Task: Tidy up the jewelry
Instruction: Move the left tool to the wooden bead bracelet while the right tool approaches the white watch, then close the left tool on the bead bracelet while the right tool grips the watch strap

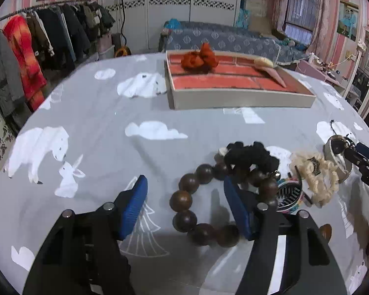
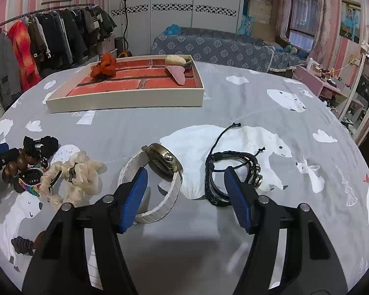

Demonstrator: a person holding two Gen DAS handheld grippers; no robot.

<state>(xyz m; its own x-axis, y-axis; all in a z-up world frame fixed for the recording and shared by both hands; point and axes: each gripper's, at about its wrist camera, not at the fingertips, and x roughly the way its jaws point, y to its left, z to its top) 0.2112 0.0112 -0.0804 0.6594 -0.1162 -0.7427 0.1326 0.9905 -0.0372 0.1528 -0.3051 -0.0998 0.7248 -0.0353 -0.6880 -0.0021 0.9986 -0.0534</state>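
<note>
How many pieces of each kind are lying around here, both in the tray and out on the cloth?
Scrunchies: 3 (orange in the tray; black; cream)
Bracelets: 3 (brown bead bracelet; rainbow woven band; black cord bracelet)
Watches: 1 (white-strap watch)
Hair clips or combs in the tray: 2 (cream piece; pink piece)
Total: 9

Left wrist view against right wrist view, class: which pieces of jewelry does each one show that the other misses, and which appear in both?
Only the left wrist view shows the full ring of the wooden bead bracelet between the open left claw. Only the right wrist view shows the black cord bracelets by the open right claw. Both show the white-strap watch, cream scrunchie, black scrunchie and red-lined tray.
</note>
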